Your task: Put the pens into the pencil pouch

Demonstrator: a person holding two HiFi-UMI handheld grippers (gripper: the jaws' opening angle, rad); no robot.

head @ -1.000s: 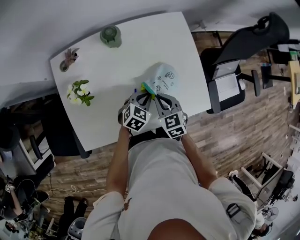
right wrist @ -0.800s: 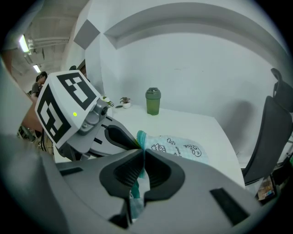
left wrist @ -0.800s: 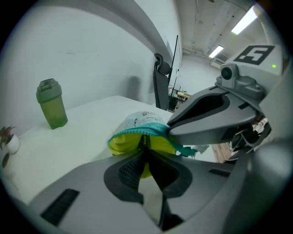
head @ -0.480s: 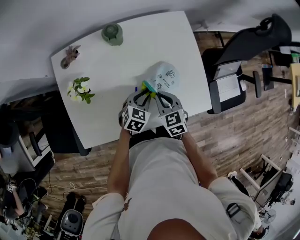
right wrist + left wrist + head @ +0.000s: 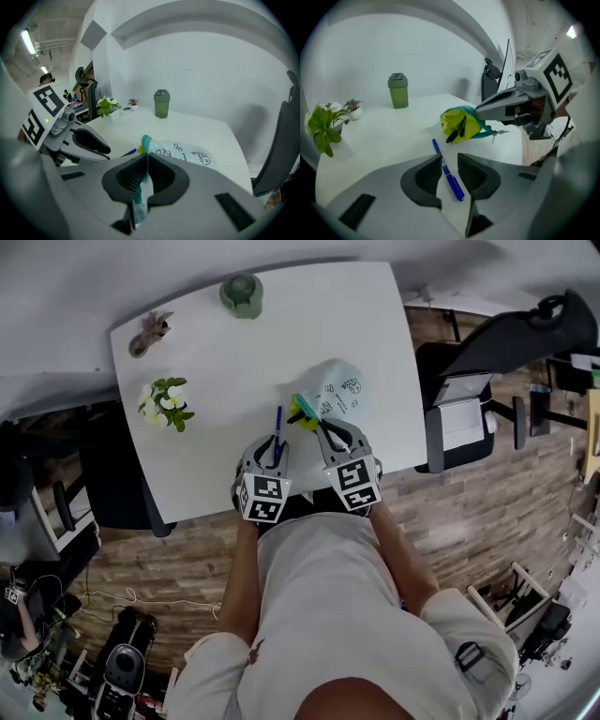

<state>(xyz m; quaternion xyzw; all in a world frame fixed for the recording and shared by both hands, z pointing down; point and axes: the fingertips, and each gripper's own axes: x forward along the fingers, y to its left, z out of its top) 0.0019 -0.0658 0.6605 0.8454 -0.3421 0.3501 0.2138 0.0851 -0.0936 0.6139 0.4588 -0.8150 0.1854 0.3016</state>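
The pencil pouch (image 5: 339, 395), pale blue with cartoon prints, lies on the white table (image 5: 216, 362). My right gripper (image 5: 317, 425) is shut on its teal zipper edge (image 5: 146, 140) and holds the mouth open. In the left gripper view the yellow-green lining (image 5: 461, 123) shows, with black pens (image 5: 454, 131) inside. A blue pen (image 5: 277, 434) lies on the table left of the pouch. My left gripper (image 5: 274, 450) stands over it, open, and the blue pen (image 5: 448, 172) lies between the pads without touching them.
A green tumbler (image 5: 242, 294) stands at the table's far edge. A leafy plant (image 5: 166, 401) and a small pot (image 5: 151, 331) are at the left. A black office chair (image 5: 473, 395) stands right of the table, which ends just behind my grippers.
My left gripper has drawn back from the pouch mouth to the left and now straddles the blue pen. The right gripper has kept its hold on the pouch.
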